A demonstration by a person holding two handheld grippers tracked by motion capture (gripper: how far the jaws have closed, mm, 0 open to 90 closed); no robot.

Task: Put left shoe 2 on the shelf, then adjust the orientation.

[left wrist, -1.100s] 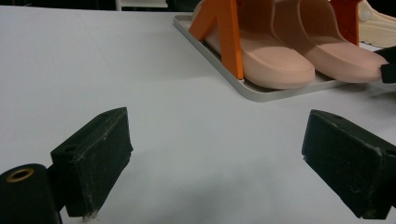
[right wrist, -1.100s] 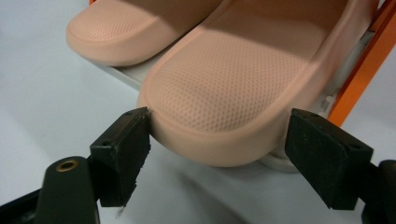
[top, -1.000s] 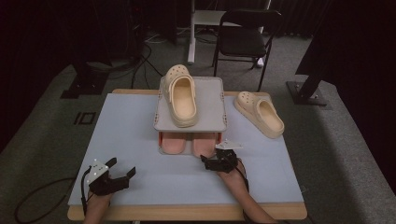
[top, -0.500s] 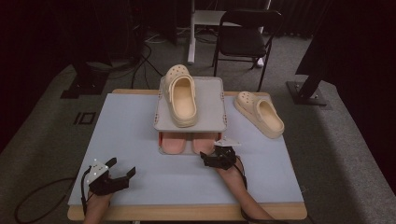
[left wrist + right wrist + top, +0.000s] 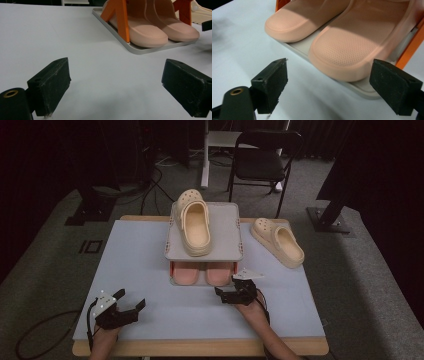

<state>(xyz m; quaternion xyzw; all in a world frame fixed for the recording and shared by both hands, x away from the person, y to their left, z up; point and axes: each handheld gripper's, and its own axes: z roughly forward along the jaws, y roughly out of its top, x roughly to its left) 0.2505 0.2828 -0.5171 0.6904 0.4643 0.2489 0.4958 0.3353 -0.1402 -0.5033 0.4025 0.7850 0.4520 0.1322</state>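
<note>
Fingers of the right gripper [image 5: 233, 294] stand wide with nothing between them; they have just been opening further, and they face the toes of the pair of salmon-pink foam slippers [image 5: 342, 47], near them but not touching. Fingers of the left gripper [image 5: 131, 302] are also spread wide and hold nothing, low over the bare near left part of the pale lilac-grey rectangular surface [image 5: 135, 255], well apart from the rack.

At the far middle of that surface stands a two-level shoe rack with grey tray shelves and orange legs [image 5: 227, 227]. On its upper shelf lies one cream rubber clog [image 5: 192, 222], toe pointing away from the person. On the lower shelf the two pink slippers lie side by side, touching, toes toward the person and just reaching the tray's front edge. A second cream rubber clog [image 5: 278, 241] lies on the surface to the right of the rack, angled, just beside it. In the left gripper view the slippers [image 5: 152, 27] sit behind an orange leg [image 5: 122, 18] of the rack.
</note>
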